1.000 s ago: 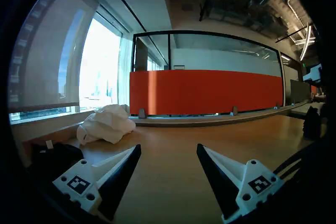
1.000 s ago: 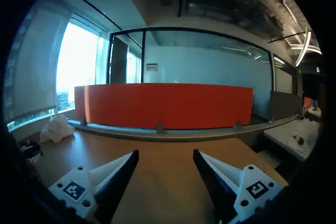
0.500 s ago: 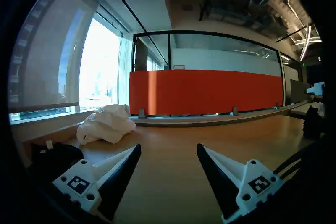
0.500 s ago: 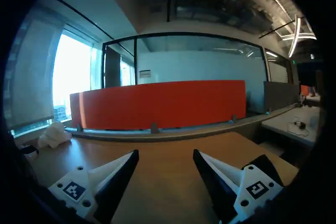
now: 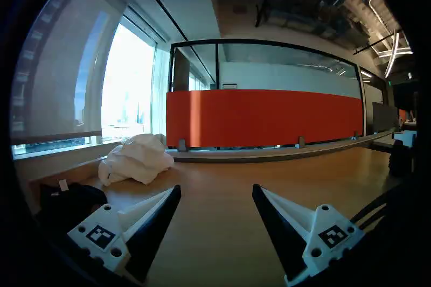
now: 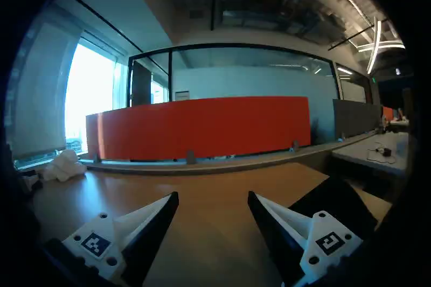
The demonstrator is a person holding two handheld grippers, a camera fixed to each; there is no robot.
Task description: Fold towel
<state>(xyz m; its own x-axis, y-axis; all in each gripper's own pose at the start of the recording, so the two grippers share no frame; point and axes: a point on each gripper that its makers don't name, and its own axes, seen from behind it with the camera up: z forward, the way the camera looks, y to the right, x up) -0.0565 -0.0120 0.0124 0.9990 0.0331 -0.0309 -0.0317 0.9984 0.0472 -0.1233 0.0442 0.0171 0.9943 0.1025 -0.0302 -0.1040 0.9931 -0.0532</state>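
White and crumpled, the towel (image 5: 137, 159) lies on the wooden tabletop (image 5: 215, 233), ahead and left of the left hand-held gripper (image 5: 216, 187), which stands spread and empty. The right hand-held gripper (image 6: 213, 194) is likewise spread, with the towel far to its left.

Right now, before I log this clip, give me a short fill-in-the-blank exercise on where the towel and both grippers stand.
The crumpled white cloth towel lies on the light brown wooden ____. In the left gripper view it sits to the ____ of the gap between the fingers. The left gripper is ____. The right gripper holds ____.
Missing words: table; left; open; nothing.
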